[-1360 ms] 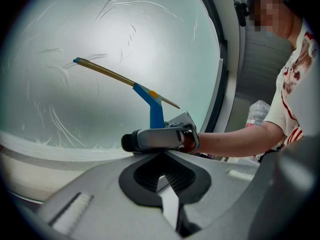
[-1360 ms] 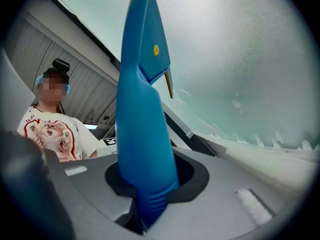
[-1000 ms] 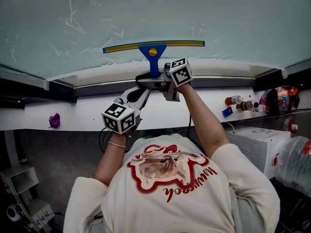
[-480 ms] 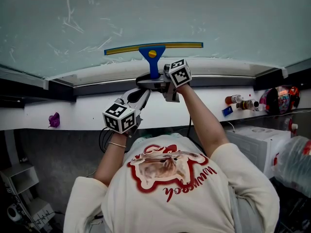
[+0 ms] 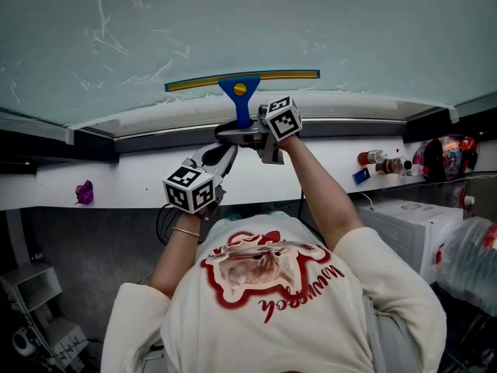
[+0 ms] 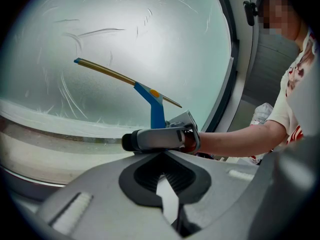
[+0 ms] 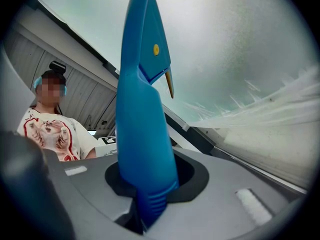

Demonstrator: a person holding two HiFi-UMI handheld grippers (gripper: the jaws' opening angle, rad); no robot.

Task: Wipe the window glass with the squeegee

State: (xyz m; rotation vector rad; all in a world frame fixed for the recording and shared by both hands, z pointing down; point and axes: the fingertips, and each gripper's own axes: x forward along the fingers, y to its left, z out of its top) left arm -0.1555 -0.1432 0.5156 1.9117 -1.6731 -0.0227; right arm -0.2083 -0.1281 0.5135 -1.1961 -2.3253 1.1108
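Clamps the blue squeegee (image 5: 240, 90) by its handle between the fingers of the right gripper (image 5: 247, 129), with the blade flat against the window glass (image 5: 349, 22), low on the pane. Holds the left gripper (image 6: 161, 176) just beneath, fingers closed together, empty.

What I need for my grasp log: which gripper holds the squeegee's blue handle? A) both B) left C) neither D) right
D: the right gripper is clamped on the squeegee handle; the left gripper has nothing between its jaws.
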